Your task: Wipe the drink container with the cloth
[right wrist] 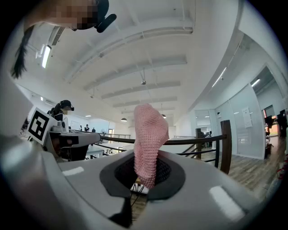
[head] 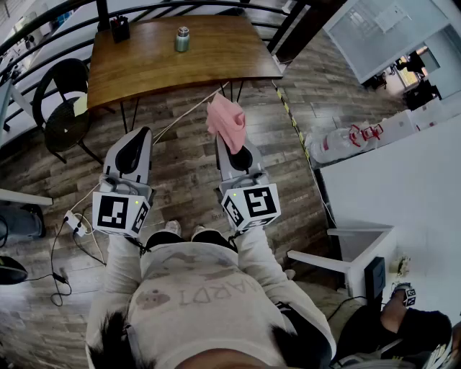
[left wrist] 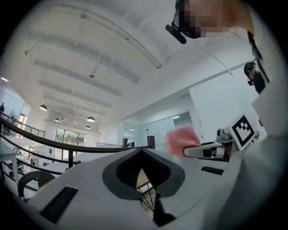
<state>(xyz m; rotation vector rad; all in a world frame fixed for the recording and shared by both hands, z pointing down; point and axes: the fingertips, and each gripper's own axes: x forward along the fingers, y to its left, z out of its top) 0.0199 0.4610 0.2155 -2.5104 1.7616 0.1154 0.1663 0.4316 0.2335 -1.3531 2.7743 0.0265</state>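
Observation:
A small green drink container (head: 182,39) with a silver lid stands on the wooden table (head: 216,58) ahead of me. A pink cloth (head: 226,121) sticks up out of my right gripper (head: 232,146), whose jaws are shut on it; the right gripper view shows the cloth (right wrist: 147,143) rising between the jaws. My left gripper (head: 137,148) is shut with nothing in it. Both grippers are held up over the floor, well short of the table. In the left gripper view the cloth (left wrist: 180,139) appears at the right.
A black chair (head: 63,101) stands left of the table. A dark object (head: 119,29) sits at the table's far left. A railing (head: 144,11) runs behind it. A white counter (head: 403,194) is at my right. Cables and a power strip (head: 75,223) lie on the floor at left.

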